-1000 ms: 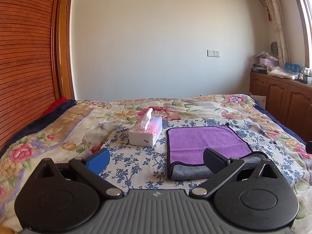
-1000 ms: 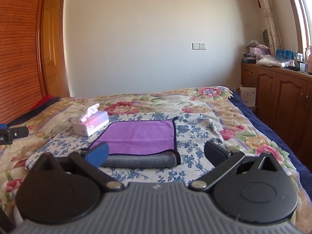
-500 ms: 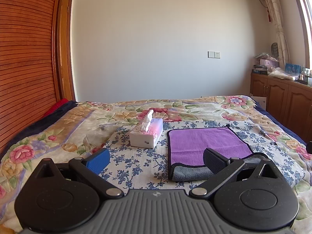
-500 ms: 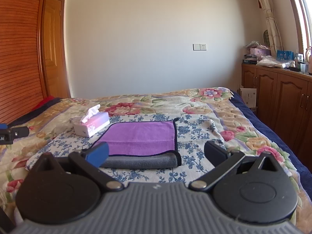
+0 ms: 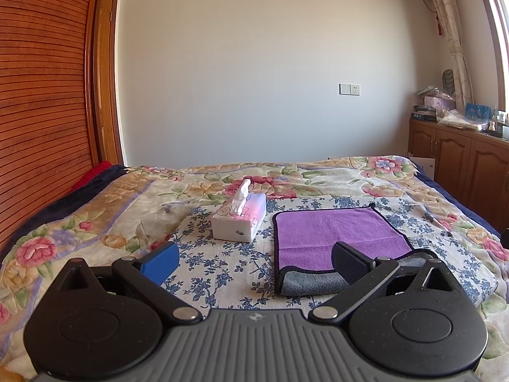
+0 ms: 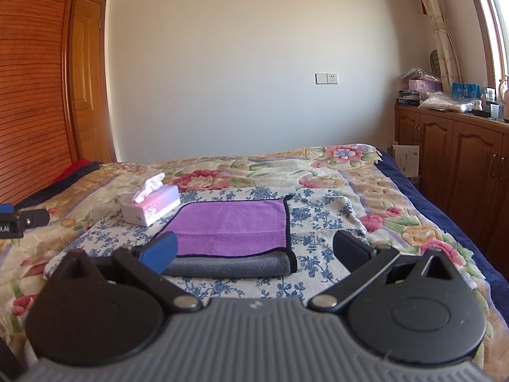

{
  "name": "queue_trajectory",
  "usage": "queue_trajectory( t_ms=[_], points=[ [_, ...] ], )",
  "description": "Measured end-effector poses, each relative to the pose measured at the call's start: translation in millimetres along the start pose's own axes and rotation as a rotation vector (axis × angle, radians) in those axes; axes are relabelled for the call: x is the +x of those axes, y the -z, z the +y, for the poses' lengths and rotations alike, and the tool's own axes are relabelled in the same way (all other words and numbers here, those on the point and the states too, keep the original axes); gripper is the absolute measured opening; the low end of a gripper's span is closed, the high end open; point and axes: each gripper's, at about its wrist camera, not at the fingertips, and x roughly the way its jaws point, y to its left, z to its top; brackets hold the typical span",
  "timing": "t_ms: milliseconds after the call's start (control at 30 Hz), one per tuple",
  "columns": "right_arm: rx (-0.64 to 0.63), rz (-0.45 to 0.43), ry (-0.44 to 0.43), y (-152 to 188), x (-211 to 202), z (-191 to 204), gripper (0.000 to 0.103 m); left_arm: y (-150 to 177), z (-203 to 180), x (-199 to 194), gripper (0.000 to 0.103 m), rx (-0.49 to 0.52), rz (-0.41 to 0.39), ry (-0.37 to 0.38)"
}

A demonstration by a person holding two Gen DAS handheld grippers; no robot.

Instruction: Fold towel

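Note:
A purple towel (image 5: 337, 232) with a grey underside and dark trim lies folded on the bed; its grey fold faces me. It also shows in the right wrist view (image 6: 232, 226). My left gripper (image 5: 254, 261) is open and empty, held above the bed, with the towel's near left corner beside its right finger. My right gripper (image 6: 254, 251) is open and empty, above and just short of the towel's near fold. The left gripper's tip shows at the far left of the right wrist view (image 6: 19, 222).
A white and pink tissue box (image 5: 238, 221) stands left of the towel, also in the right wrist view (image 6: 151, 205). The towel rests on a blue-flowered cloth (image 5: 222, 267) over a floral bedspread. Wooden cabinets (image 6: 451, 165) line the right side; a slatted wooden wall (image 5: 38, 127) stands left.
Both grippers have tilted up and drawn back slightly, so the bed and towel sit lower in view. Both stay open and empty; the towel has not moved.

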Motion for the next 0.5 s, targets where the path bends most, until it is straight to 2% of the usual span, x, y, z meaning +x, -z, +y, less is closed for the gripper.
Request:
queue_trajectory(
  t_ms=[500],
  points=[
    [0.008,0.010,-0.006,-0.9,1.8,0.0,0.103,-2.0,0.3,0.1,0.103,0.003,0.001,0.003]
  ],
)
